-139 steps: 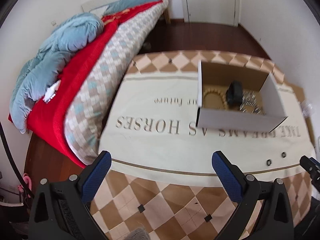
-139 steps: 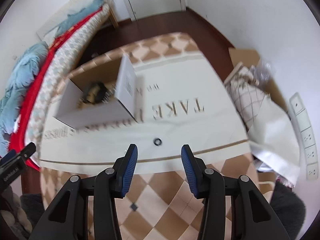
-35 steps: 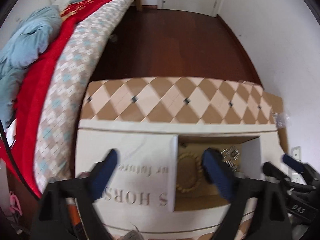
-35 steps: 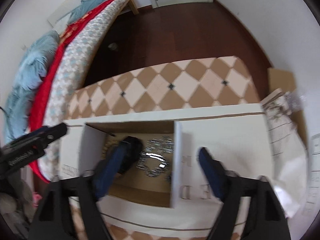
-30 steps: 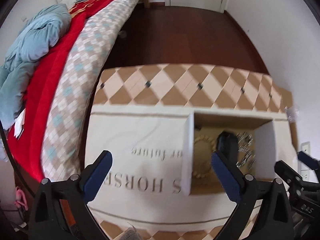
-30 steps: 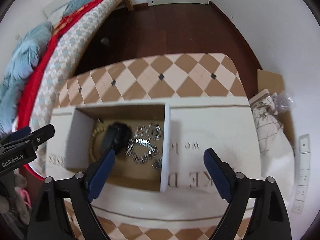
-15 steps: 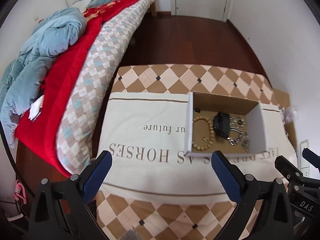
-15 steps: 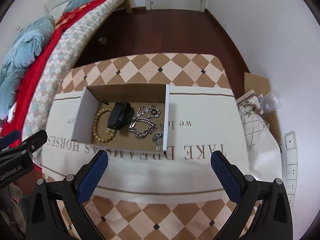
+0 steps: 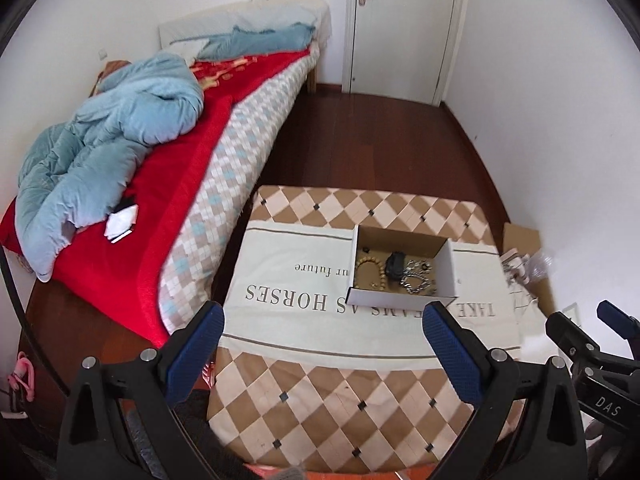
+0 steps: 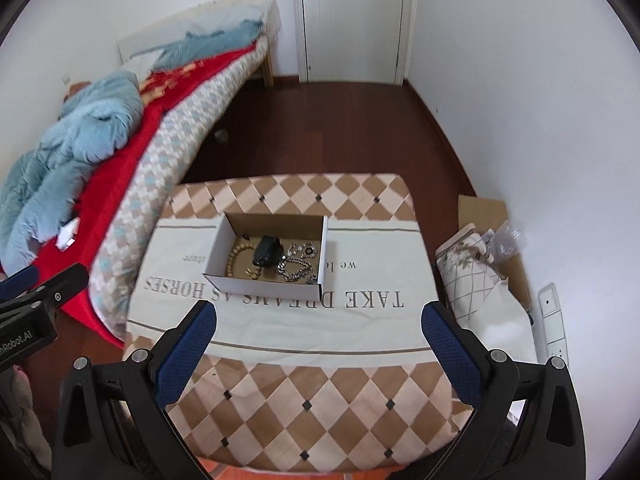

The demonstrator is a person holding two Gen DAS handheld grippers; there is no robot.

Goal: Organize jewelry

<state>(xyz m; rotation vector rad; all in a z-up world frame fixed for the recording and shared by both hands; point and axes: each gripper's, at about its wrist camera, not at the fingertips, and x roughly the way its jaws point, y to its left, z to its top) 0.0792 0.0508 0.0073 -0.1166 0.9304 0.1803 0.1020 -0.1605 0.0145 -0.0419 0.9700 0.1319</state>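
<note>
A white cardboard box (image 9: pixel 400 298) (image 10: pixel 262 282) stands open on the cloth-covered table (image 9: pixel 328 368) (image 10: pixel 312 368). Inside lie a wooden bead bracelet (image 9: pixel 366 269) (image 10: pixel 237 256), a black watch (image 9: pixel 394 264) (image 10: pixel 267 251) and silver chains (image 9: pixel 416 280) (image 10: pixel 296 266). My left gripper (image 9: pixel 322 354) is open and empty, high above the table's near edge. My right gripper (image 10: pixel 318 350) is open and empty, also high and back from the box. The right gripper shows at the right edge of the left wrist view (image 9: pixel 592 344).
A bed (image 9: pixel 168 184) with a red blanket and blue duvet runs along the left of the table. Dark wood floor (image 10: pixel 320 132) leads to a white door (image 10: pixel 352 16). Cardboard and a bag (image 10: pixel 484 280) lie between the table and the right wall.
Both grippers have pulled up and back from the box, which now looks smaller. The right gripper, half shut 4.6 s ago, now stands wide open. The small rings seen on the cloth no longer show.
</note>
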